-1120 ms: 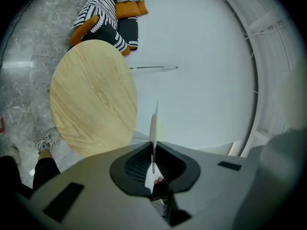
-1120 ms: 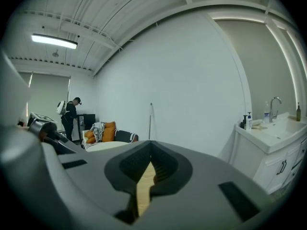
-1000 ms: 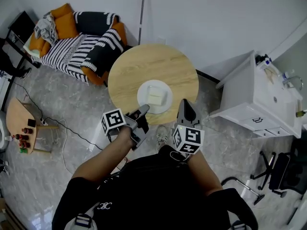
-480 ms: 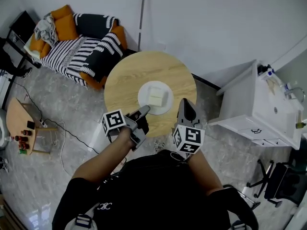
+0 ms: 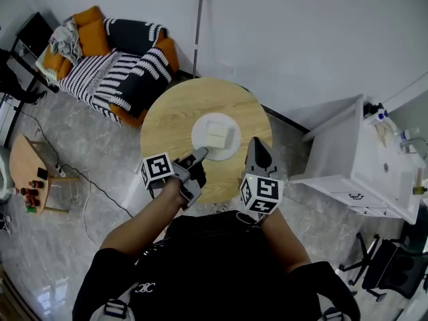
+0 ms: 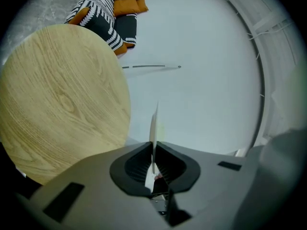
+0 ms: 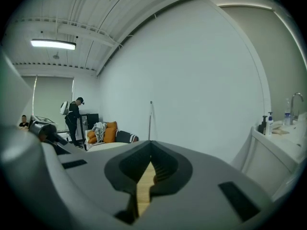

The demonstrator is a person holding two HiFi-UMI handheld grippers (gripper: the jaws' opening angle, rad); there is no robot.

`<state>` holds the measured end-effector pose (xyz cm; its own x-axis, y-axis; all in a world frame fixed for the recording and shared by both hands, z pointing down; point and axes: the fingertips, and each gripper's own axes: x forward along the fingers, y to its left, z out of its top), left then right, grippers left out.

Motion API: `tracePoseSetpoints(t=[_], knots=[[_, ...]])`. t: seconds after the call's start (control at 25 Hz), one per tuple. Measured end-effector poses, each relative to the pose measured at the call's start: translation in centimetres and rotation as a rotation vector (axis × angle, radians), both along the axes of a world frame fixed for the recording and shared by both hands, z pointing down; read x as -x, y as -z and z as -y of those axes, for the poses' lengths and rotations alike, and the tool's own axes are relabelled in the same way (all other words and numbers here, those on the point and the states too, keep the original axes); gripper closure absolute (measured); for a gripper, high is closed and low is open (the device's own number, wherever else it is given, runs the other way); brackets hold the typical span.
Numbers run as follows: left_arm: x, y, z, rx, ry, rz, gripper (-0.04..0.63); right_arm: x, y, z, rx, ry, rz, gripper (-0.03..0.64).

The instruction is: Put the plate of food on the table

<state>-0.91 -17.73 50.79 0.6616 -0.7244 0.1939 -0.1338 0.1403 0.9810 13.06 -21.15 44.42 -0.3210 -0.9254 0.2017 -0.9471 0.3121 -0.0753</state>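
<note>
Holding the plate (image 5: 198, 132) by its near rim, the left gripper (image 5: 201, 153) had its 2 jaws pinched shut on the thin white edge. In the left gripper view the plate (image 6: 154, 123) showed edge-on between the closed pads, with the wall behind it and the round wooden table (image 6: 57, 95) off to one side, so it appeared clear of the tabletop. From the head view it sat over the middle of the table (image 5: 167, 122), carrying 1 pale block of food (image 5: 217, 134). Right gripper (image 5: 259, 144) hung just beside the plate's right edge, apart from it, jaws nearly together with only a narrow slit and nothing between them. Striped sofa (image 5: 114, 62) stood beyond the table; white cabinet (image 5: 348, 152) to the right.
</note>
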Motion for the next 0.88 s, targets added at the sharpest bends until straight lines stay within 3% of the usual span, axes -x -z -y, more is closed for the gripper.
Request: tracePoseSetpoints(t=[0.56,0.88], knots=[[-0.4,0.2,2.4,-0.002,0.064,-0.017,0.572,1.5,0.5,3.4,0.002,0.093,0.008,0.609],[-0.3,-0.9,2.2,0.028,0.037,-0.007,0.572,2.0,-0.2,3.5,0.022,0.08,0.011,0.609]])
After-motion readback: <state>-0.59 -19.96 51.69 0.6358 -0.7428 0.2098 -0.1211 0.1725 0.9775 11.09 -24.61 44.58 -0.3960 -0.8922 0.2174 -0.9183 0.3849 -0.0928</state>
